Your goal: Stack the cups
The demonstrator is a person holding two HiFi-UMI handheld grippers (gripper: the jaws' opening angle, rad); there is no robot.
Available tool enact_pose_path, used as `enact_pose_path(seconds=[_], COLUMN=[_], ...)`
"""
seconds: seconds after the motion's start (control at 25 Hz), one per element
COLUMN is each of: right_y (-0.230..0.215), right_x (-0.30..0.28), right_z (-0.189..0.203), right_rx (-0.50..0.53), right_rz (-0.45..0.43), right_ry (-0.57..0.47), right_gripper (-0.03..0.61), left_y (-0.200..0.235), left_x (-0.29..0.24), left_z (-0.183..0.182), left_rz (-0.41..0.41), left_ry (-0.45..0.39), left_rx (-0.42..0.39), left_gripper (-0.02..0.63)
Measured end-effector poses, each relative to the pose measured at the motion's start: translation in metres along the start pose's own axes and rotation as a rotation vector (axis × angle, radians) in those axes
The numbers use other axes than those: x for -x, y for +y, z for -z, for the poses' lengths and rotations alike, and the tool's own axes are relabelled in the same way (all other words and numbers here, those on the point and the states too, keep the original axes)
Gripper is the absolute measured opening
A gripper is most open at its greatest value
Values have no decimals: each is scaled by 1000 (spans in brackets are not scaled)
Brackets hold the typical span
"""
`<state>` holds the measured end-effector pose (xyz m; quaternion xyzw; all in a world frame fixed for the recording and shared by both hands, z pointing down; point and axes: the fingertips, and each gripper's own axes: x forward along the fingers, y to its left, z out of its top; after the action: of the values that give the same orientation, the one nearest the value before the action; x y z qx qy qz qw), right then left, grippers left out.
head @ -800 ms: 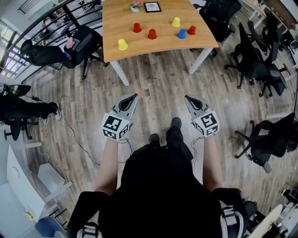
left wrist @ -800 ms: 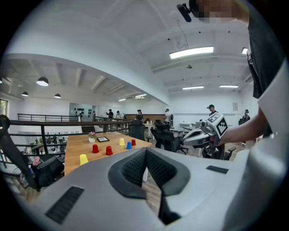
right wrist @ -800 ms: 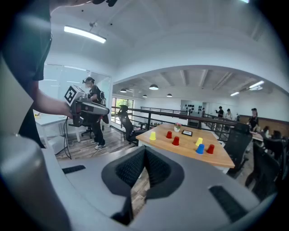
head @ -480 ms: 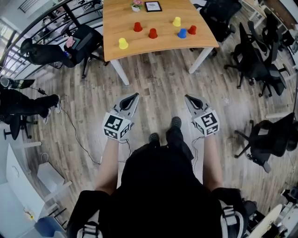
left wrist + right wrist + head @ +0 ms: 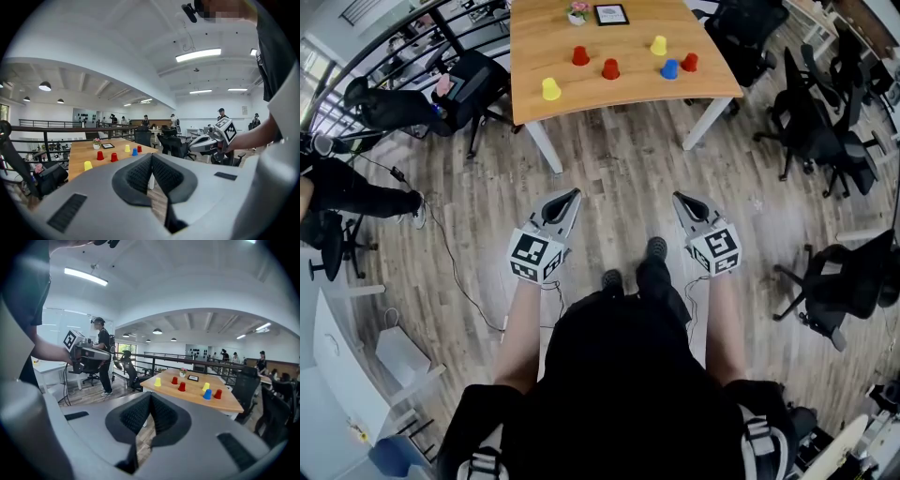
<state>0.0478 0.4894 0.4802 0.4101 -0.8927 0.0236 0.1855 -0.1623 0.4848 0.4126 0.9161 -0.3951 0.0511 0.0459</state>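
Observation:
Several upturned cups stand apart on a wooden table (image 5: 581, 89) far ahead: a yellow cup (image 5: 550, 88) at the left, two red cups (image 5: 580, 55) (image 5: 610, 68), a second yellow cup (image 5: 658, 44), a blue cup (image 5: 669, 68) and a third red cup (image 5: 689, 62). My left gripper (image 5: 572, 196) and right gripper (image 5: 679, 199) hang over the wood floor well short of the table, both shut and empty. The same cups show small in the left gripper view (image 5: 113, 157) and the right gripper view (image 5: 182, 386).
A small flower pot (image 5: 577, 12) and a framed picture (image 5: 610, 14) sit at the table's far edge. Black office chairs (image 5: 811, 141) crowd the right side, another chair (image 5: 469, 89) stands left of the table. A person (image 5: 342, 187) and a cable lie at the left.
The view has shifted slightly, so the table sits a little lower in the head view. The person at the left has moved. Both grippers hold the same pose.

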Motion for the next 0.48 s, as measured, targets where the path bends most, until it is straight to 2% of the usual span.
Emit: enact_pose_path(seconds=[0.48], right_y=[-2], right_x=[0], right_z=[-4], right_rx=[0], right_rz=[28], right_ry=[-10], right_gripper=[9], left_y=[-1], left_x=[0], left_z=[1], left_rz=[0], left_ry=[-4], left_rx=[9], left_gripper=[20])
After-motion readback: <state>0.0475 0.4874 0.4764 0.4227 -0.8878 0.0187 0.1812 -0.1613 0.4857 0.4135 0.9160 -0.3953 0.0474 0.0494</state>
